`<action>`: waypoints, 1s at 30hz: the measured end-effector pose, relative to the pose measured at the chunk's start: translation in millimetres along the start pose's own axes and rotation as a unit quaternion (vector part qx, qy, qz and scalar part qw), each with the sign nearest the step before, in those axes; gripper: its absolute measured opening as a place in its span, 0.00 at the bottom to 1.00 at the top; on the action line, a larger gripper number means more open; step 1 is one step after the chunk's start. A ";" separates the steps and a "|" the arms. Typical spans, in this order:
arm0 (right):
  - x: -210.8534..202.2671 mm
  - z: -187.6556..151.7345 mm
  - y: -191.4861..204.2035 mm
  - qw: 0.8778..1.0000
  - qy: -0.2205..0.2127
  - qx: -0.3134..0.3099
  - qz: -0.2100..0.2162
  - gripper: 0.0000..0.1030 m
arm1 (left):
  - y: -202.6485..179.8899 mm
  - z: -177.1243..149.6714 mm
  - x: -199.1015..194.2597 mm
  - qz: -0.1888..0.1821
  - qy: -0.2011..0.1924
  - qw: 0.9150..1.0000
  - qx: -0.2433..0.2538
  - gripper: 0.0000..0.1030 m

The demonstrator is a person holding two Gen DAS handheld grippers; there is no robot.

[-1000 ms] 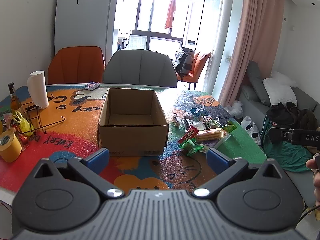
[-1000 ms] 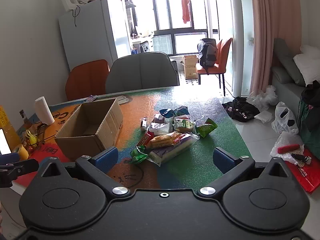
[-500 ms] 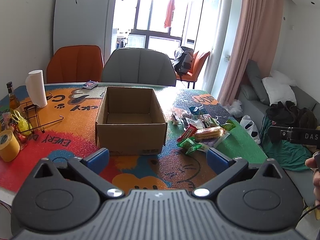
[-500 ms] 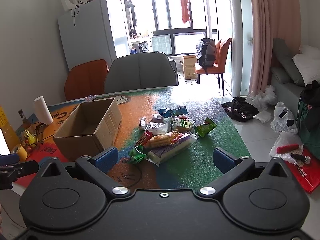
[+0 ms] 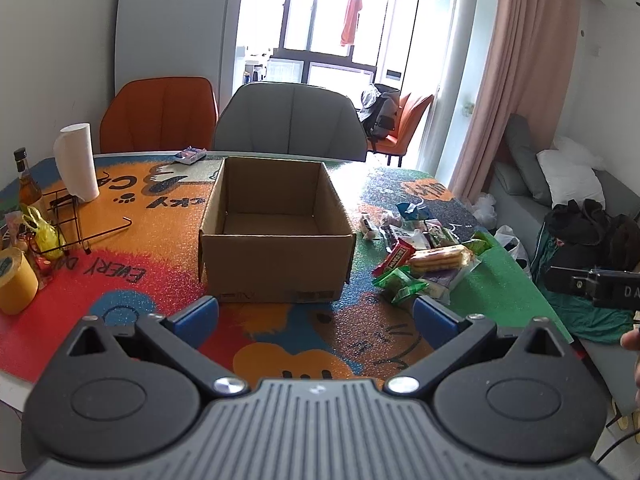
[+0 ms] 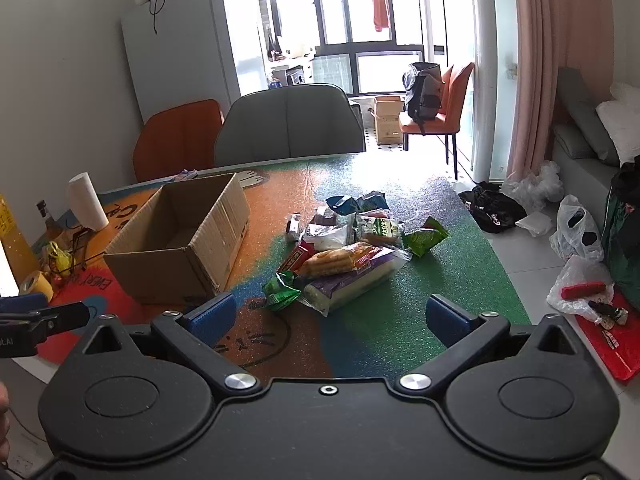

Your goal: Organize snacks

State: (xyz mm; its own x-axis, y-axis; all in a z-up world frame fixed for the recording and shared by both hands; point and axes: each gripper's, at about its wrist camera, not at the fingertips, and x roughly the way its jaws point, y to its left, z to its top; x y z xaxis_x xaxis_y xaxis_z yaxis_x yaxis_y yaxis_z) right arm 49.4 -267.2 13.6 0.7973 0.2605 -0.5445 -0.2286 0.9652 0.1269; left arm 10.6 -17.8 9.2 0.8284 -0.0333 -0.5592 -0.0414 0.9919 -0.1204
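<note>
Cardboard box (image 5: 276, 236) sits open-topped and empty on the colourful surface (image 5: 132, 248), long axis running away from the left wrist camera. Left tongs (image 5: 316, 318) hover just short of the box's near wall, spread wide, holding nothing. Snack pile (image 6: 344, 252) lies just right of the box; its longest packet (image 6: 352, 280) points diagonally, near-left to far-right. Right tongs (image 6: 330, 316) hang short of the pile, spread wide, empty, touching nothing.

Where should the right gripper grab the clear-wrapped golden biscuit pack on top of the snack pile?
Across the middle of the clear-wrapped golden biscuit pack, probably from above with the open right gripper. It lies long and flat on top of the snack pile, narrow sides exposed; ends overlap neighbours.
</note>
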 end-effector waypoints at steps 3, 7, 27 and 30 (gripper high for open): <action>-0.7 0.8 0.6 1.000 -0.005 0.001 0.007 1.00 | 2.9 0.0 2.8 0.003 -0.006 1.000 -0.003 1.00; 0.6 4.5 -4.4 1.000 -0.007 0.008 0.009 1.00 | 1.7 0.2 7.9 0.011 -0.006 1.000 0.003 1.00; 53.3 2.4 -60.2 0.997 0.005 0.071 0.001 1.00 | -26.7 17.8 72.5 -0.047 -0.011 0.999 -0.002 1.00; 59.4 -0.8 -64.8 0.997 0.005 0.075 0.005 0.99 | -34.1 18.9 83.1 -0.057 -0.003 0.998 -0.002 0.99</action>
State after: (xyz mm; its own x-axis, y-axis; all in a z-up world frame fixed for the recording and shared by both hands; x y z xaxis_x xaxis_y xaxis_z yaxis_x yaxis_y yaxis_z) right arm 111.2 -314.3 -27.6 0.7895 0.2708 -0.5508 -0.1503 0.9554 0.2542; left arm 91.4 -52.1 -17.6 0.8307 -0.1462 -0.5371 0.0522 0.9811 -0.1864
